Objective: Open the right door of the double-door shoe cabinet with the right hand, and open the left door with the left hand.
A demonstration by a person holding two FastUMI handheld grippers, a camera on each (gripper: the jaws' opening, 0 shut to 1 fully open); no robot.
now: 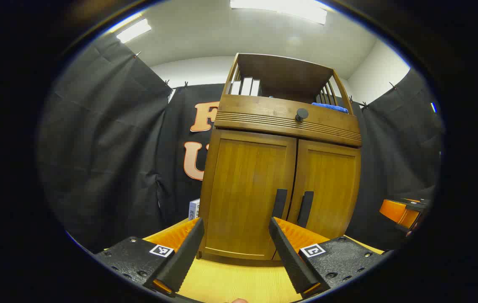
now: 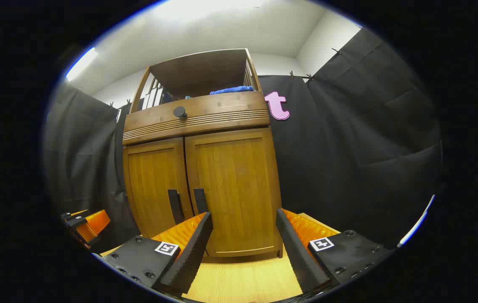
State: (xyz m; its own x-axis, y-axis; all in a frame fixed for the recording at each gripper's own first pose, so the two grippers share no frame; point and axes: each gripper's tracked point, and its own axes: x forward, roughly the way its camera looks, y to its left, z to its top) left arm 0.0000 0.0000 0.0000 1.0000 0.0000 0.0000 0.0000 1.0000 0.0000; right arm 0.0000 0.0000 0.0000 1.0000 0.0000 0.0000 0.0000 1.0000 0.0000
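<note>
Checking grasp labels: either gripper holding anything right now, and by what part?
Nothing held. The left gripper and right gripper are both open, short of the cabinet. Both door handles, left and right, are untouched; doors closed.

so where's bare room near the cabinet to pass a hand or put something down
Bare wooden floor in front of the shoe cabinet, between it and both grippers. The top shelf is crowded: books at its left, blue cloth at its right. Door handles sit close together.

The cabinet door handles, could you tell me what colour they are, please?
Black; both door handles show best in the left gripper view.
</note>
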